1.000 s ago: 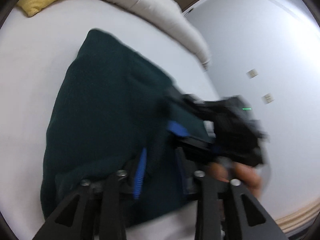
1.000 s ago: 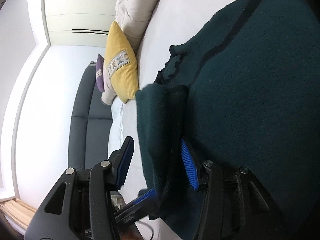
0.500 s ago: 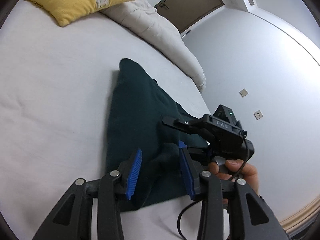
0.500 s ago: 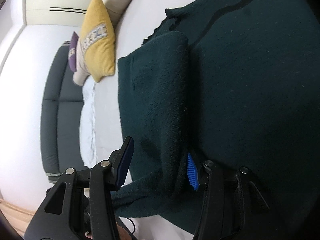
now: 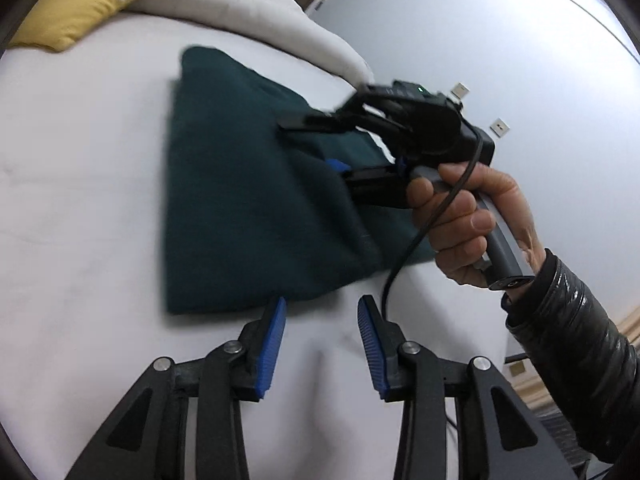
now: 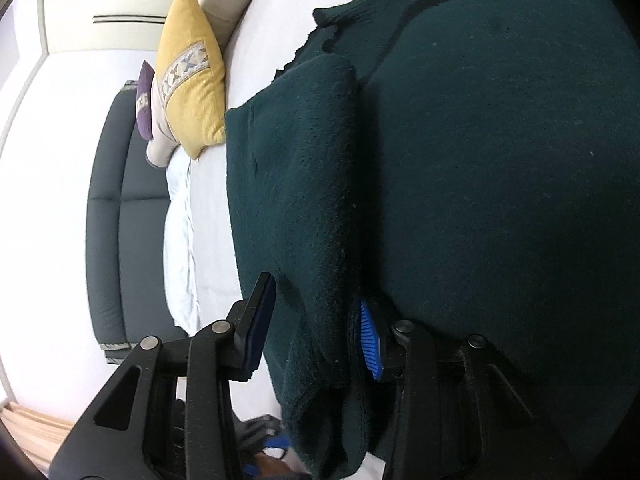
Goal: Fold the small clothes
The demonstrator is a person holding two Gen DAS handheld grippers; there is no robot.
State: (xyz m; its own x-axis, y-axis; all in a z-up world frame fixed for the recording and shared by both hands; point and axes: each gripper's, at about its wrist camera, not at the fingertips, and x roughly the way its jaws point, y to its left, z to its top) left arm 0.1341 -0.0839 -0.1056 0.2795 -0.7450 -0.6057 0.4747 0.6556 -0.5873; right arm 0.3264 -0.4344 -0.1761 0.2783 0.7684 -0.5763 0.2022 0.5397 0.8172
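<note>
A dark green knitted garment lies folded on the white bed. My left gripper is open and empty, just off the garment's near edge. In the right wrist view the garment fills the frame, with a folded-over flap lying between the jaws. My right gripper is open around that flap; its blue pad touches the cloth. It also shows in the left wrist view, held by a hand over the garment's right side.
A yellow cushion and a white duvet lie at the bed's far end. The cushion also shows in the right wrist view, with a purple cushion and a dark sofa beyond. A cable hangs from the right gripper.
My left gripper opened, let go of the garment and pulled back off its near edge. My right gripper laid the flap down onto the garment and stays open around it.
</note>
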